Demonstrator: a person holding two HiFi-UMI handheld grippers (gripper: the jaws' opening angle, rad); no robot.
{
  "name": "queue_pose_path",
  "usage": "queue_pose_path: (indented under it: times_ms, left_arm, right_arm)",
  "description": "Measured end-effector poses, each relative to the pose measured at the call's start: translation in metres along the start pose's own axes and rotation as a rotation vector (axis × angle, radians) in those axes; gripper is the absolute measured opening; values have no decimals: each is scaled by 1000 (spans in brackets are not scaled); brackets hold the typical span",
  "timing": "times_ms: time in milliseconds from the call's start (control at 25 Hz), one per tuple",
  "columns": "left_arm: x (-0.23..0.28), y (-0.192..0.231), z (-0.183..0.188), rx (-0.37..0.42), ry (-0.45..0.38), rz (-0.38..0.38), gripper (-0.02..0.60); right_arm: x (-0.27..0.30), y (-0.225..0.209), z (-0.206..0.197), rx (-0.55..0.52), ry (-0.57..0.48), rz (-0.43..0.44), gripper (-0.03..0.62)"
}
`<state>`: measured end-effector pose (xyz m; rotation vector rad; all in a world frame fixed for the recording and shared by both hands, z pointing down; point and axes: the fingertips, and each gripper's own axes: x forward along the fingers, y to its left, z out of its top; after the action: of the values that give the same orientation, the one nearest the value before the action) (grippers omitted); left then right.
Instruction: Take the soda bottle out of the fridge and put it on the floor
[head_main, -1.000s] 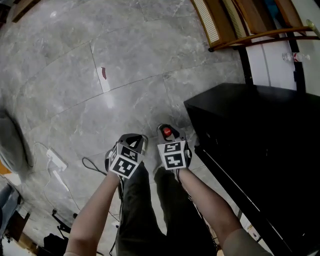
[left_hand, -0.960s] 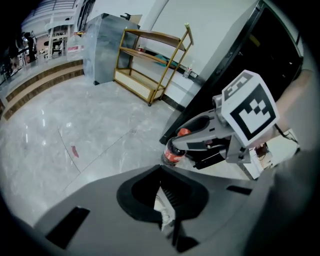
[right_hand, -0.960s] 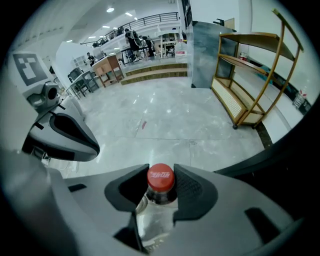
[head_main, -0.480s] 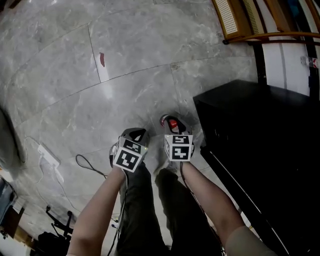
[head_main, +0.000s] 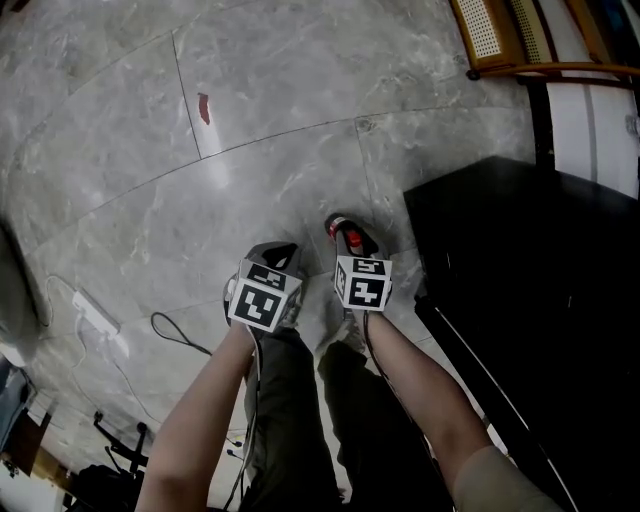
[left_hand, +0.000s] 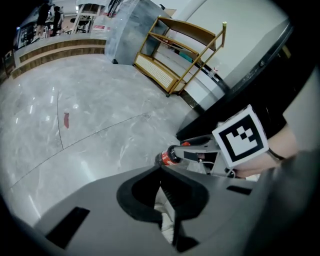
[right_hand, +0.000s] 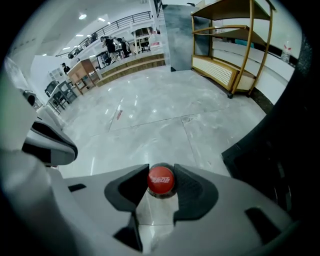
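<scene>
Jaws of the right tongs (right_hand: 161, 173) clamp the neck of the soda bottle (right_hand: 161, 182), its red cap showing between the pads. The left tongs (left_hand: 161, 175) are closed together and empty, just beside them. The bottle is low over the grey marble floor (head_main: 150, 150), near a black cabinet (head_main: 540, 280); contact with the floor cannot be told.

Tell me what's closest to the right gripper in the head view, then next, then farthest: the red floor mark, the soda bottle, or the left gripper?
1. soda bottle: held right between the right gripper's jaws, red cap showing.
2. left gripper: just beside it, on its left.
3. red floor mark: far off on the grey floor, up and to the left.
</scene>
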<state>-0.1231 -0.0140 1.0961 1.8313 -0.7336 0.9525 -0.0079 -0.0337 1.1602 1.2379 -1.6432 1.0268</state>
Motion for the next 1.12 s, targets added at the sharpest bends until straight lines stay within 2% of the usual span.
queue_pose_path:
  times_ms: [240,480,800,960,1120]
  left_arm:
    - [7,6,-4,6,14,1,6]
    - [12,3,-8,112,49,10,6]
    - [4,-8,0,99,29,-1,6]
    - [-11,-11,15,109,19,6,6]
    - [-34,-16,35,127,-2,18,6]
  right_arm:
    - [20,-5,-9,4,60,-18,134]
    - [23,2,-9,-50,82,-10,137]
    - [6,4,8,-97,86,-8,120]
    - [-13,3,27,-68,64,-7,93]
    - [-43,0,46,36,54,15,66]
